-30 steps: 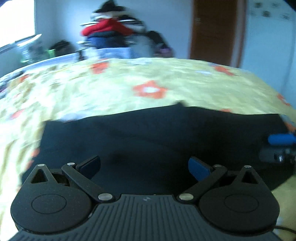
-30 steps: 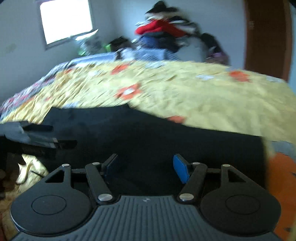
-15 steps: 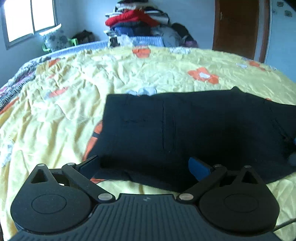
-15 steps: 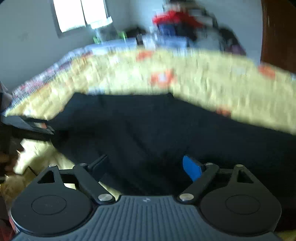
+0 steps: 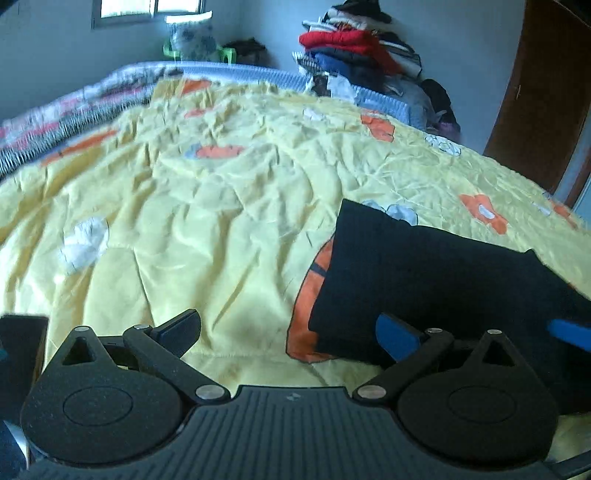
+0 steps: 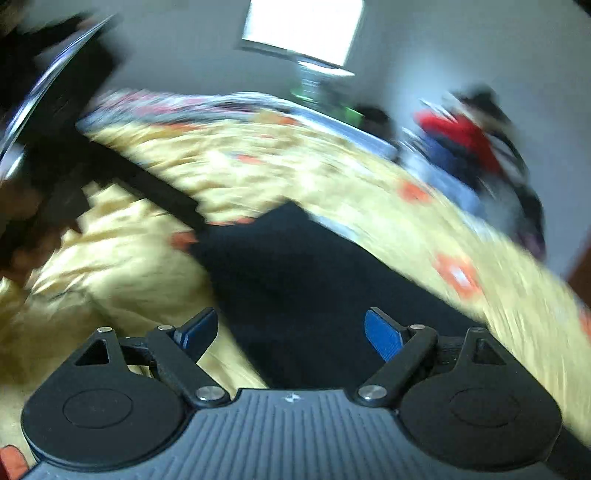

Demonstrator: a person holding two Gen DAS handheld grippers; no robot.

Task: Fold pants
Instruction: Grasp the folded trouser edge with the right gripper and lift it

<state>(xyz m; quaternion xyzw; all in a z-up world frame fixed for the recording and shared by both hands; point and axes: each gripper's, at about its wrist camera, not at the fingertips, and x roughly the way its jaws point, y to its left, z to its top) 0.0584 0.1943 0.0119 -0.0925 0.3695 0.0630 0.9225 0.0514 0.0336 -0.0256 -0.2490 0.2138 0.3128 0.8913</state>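
We see the black pants (image 5: pixel 436 280) lying folded flat on the bed's yellow flowered bedspread (image 5: pixel 207 206), on the near right part of the bed as our left wrist camera shows it. Our left tongs (image 5: pixel 288 332) stand wide apart and hold nothing: the left pad hangs over bare bedspread, while the right blue pad sits just above the near left corner of the pants, and we cannot tell whether it touches the cloth. At the far right edge of that view a blue tip of our right tongs (image 5: pixel 569 330) shows over the pants.

In the right wrist view, which is blurred and tilted, the pants (image 6: pixel 303 273) run from the near middle away to the right. Our right tongs (image 6: pixel 291 330) are spread wide and empty; the gap between the pads looks down on the dark cloth, with the left pad over the yellow bedspread (image 6: pixel 122 269) beside the pants' edge. Our left tongs (image 6: pixel 166 201) reach in from the upper left of this view as a dark bar whose tip ends near the far left corner of the pants.

Beyond the bed, a pile of clothes (image 5: pixel 354 48) stands against the far wall, a window (image 5: pixel 147 7) is at the far left, and a brown door (image 5: pixel 546 99) is at the right.
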